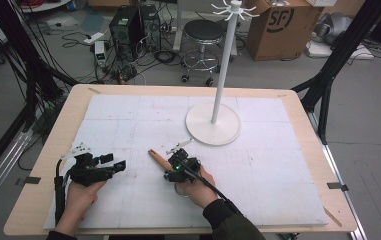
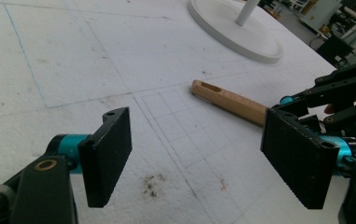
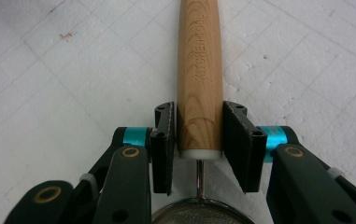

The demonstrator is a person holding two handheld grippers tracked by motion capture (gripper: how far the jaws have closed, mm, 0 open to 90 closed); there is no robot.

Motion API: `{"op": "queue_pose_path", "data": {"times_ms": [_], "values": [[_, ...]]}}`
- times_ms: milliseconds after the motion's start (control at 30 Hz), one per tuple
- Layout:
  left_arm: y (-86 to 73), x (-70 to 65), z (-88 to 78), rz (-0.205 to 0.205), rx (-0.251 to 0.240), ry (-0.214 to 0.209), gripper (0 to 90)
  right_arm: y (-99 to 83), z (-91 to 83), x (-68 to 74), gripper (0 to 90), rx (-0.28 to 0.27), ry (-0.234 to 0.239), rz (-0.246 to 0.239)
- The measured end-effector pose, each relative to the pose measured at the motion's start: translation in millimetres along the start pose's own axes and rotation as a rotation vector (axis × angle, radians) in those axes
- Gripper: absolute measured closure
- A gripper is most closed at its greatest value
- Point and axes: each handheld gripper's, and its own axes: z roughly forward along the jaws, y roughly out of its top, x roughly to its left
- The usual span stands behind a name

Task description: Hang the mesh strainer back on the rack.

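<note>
Table (image 1: pixel 38 195) wooden, covered by a white gridded mat (image 1: pixel 258 165). White stand (image 1: pixel 213 124) at mat's far centre. Grey floor beyond: stool (image 1: pixel 204 35), cardboard box (image 1: pixel 283 25), cables. Right tongs (image 3: pixel 199 135) clamped on strainer (image 3: pixel 199 79) handle, mid-mat. Left tongs (image 2: pixel 203 154) wide open, empty.

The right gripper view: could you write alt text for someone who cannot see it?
Black tongs close on both sides of a wooden handle stamped KITCHENTOOL, which lies on a white gridded mat. Below the handle's white collar, a thin metal stem leads to the rim of a mesh strainer.
</note>
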Motion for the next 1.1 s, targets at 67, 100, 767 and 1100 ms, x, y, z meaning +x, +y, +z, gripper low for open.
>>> {"op": "queue_pose_path", "data": {"times_ms": [67, 100, 767, 1100], "values": [[0.2, -0.1, 0.0, 0.001, 0.001, -0.001, 25.4, -0.1, 0.0, 0.2, 64.8, 0.0, -0.002, -0.004], [0.1, 0.0, 0.1, 0.002, 0.0, 0.001, 25.4, -0.2, 0.1, 1.3, 64.8, 0.001, -0.01, -0.008], [-0.2, -0.4, 1.8, 0.006, 0.009, 0.002, 25.3, 6.3, 2.6, 12.4, 66.4, 0.056, -0.084, -0.089], [-0.5, 0.3, 1.0, 0.006, 0.007, 0.007, 25.4, 2.9, 1.2, 15.7, 69.4, 0.027, -0.101, -0.142]]}}
